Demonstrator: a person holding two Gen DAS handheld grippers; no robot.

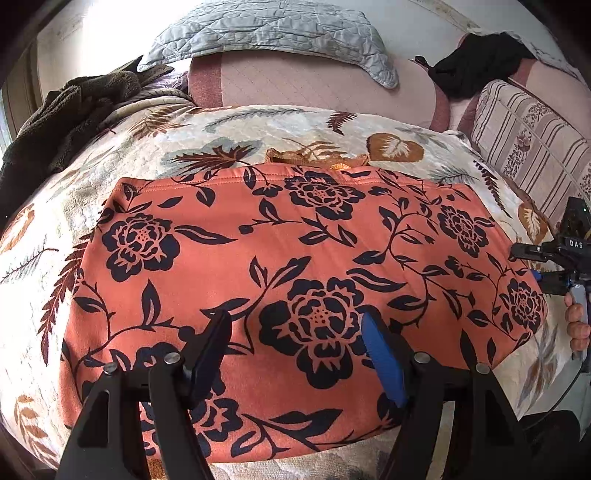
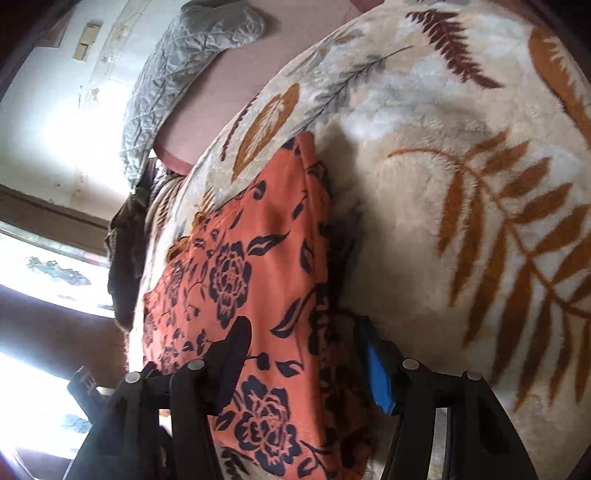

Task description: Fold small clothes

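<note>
Covering most of the bed, a cream plush blanket (image 1: 258, 122) printed with brown, ochre and grey fern leaves serves as the work surface. On it lies the orange garment (image 1: 280, 266), spread flat as a broad folded rectangle in the left wrist view. Its cloth is a salmon-orange knit with a bold dark navy print of large open flowers, vines and pointed leaves. A stitched hem runs along its far edge, and its side edges curve down softly over the blanket. Just past that far edge a small ochre bit of cloth (image 1: 317, 159) peeks out; what it is cannot be told.

Behind the blanket sit a pinkish mattress (image 1: 314, 85), a grey quilted pillow (image 1: 266, 33), a dark brown fleecy heap (image 1: 70, 110) at far left, a black cloth (image 1: 476, 66) at far right, and a striped cushion (image 1: 532, 147) beside it.

Over the garment's near half hovers the left gripper (image 1: 299, 350), its jaws spread wide with nothing between them, one finger black and one faced in blue. At the garment's right edge is the right gripper (image 2: 306, 362), also spread wide and empty, straddling the layered side edge of the garment (image 2: 258, 266). From the left wrist view, the right gripper (image 1: 532, 264) points in at that edge, with the person's hand (image 1: 578, 325) on its handle.
</note>
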